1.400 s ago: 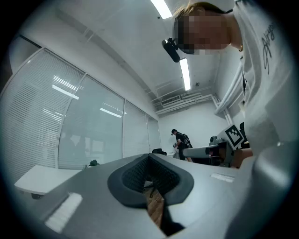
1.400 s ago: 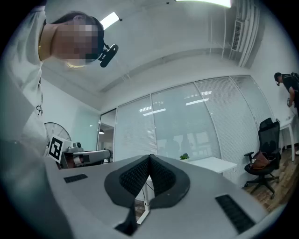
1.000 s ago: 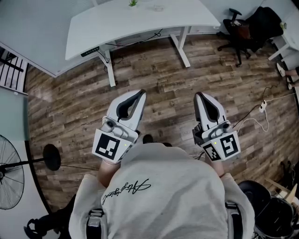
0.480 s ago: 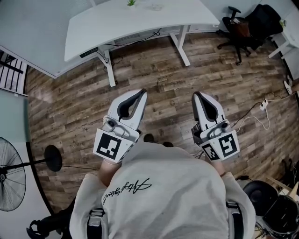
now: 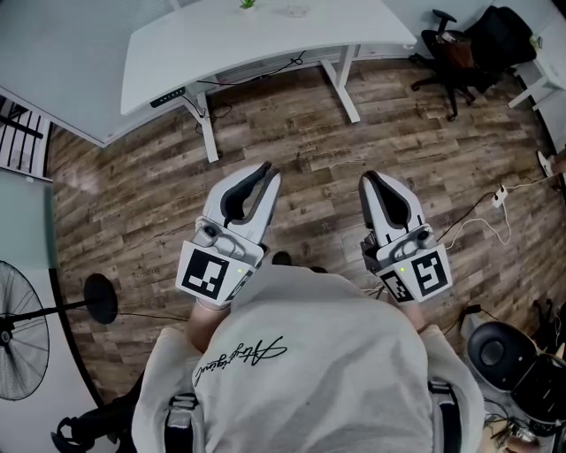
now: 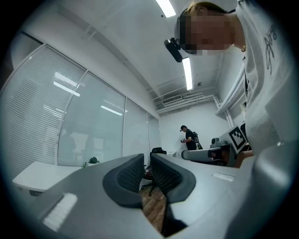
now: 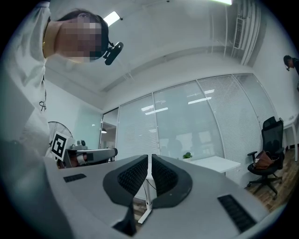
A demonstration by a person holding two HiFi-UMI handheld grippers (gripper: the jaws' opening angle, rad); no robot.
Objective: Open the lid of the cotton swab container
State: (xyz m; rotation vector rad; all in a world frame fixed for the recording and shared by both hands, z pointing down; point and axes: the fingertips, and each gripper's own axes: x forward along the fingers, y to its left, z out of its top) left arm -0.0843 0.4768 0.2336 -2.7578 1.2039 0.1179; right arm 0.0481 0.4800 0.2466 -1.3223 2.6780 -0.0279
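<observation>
No cotton swab container can be made out with certainty. A small clear item (image 5: 298,11) on the white desk (image 5: 265,49) is too small to identify. My left gripper (image 5: 265,168) is held in front of the person's chest, over the wooden floor. Its jaws have just been opening, and a narrow slit shows between the pads (image 6: 132,172) with nothing in it. My right gripper (image 5: 365,177) hangs level beside it, pads together and empty. In the gripper views, the left gripper (image 6: 147,156) and the right gripper (image 7: 149,156) point out across the office.
A small plant (image 5: 251,5) stands on the desk. A black office chair (image 5: 451,49) is at the far right. A standing fan (image 5: 18,332) is at the left. Cables and a power strip (image 5: 497,199) lie on the floor, and a black round object (image 5: 506,351) sits at the lower right. Another person (image 6: 188,138) stands far off.
Both grippers stay where they were in front of the chest. The head view has shifted slightly, so the black round object at the lower right shows more fully.
</observation>
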